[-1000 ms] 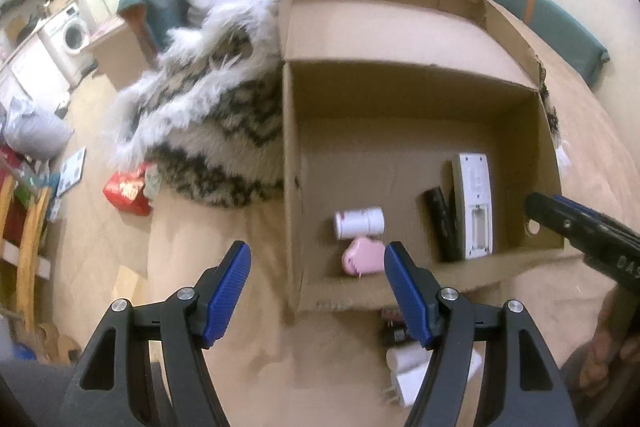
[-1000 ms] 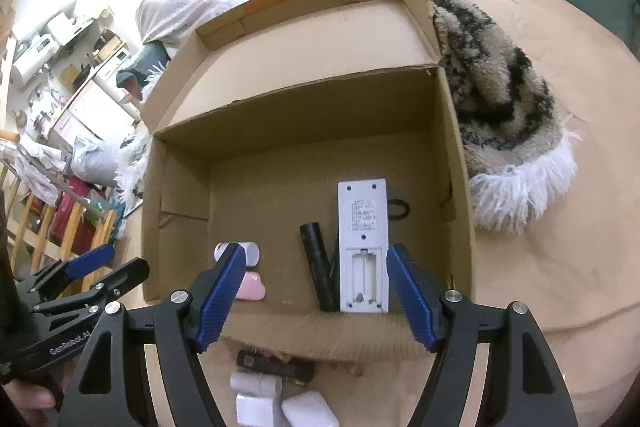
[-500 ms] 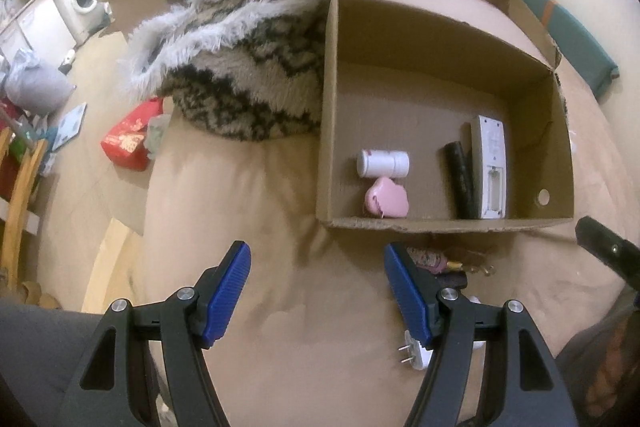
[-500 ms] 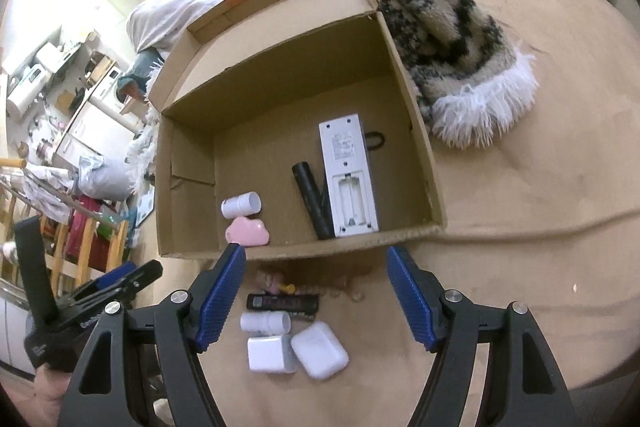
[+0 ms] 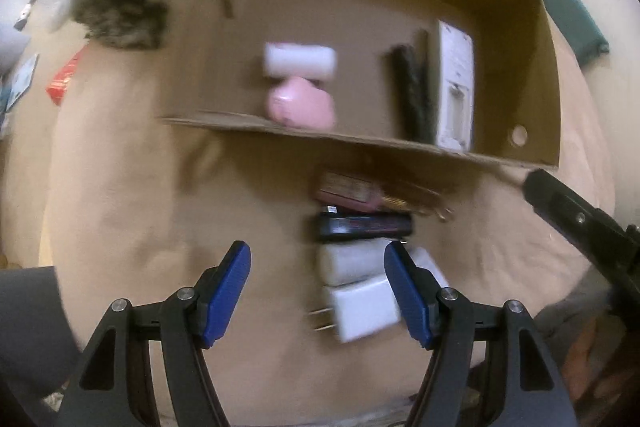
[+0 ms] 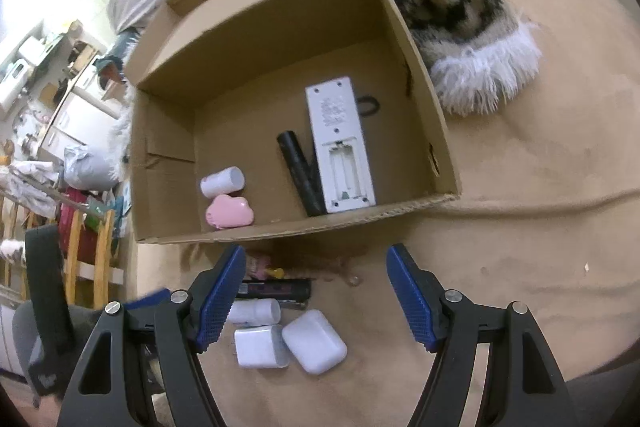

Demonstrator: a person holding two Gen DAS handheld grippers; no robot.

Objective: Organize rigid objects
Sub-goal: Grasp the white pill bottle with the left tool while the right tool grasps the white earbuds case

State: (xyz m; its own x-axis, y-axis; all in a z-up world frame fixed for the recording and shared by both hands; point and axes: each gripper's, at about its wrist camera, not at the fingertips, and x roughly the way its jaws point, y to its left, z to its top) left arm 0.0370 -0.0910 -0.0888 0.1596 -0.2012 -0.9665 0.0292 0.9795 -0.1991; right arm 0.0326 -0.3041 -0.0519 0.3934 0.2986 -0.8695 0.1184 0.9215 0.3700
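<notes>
An open cardboard box point(image 6: 436, 131) lies on the tan bedspread. It holds a white remote point(image 6: 340, 147), a black tube point(image 6: 300, 171), a white cylinder point(image 6: 222, 181) and a pink cloud-shaped case point(image 6: 230, 213). On the spread in front of it lie a black bar point(image 6: 276, 289), a second white cylinder point(image 6: 256, 311), a white plug charger point(image 6: 260, 347) and a white earbud case point(image 6: 314, 341). My left gripper point(image 5: 318, 279) hangs open just above the charger point(image 5: 364, 307), its picture blurred. My right gripper point(image 6: 316, 291) stands open over the same pile, nothing between its pads.
A furry patterned blanket point(image 6: 460, 27) lies against the box's right side, and another part of it point(image 5: 116, 11) shows at the left. A small maroon item point(image 5: 348, 187) sits under the box's front edge. A red packet point(image 5: 66, 79) lies on the floor beside the bed.
Both grippers have dropped and tipped downward, away from the box interior toward the loose items in front of it. The left one came down most. Neither jaw gap has changed.
</notes>
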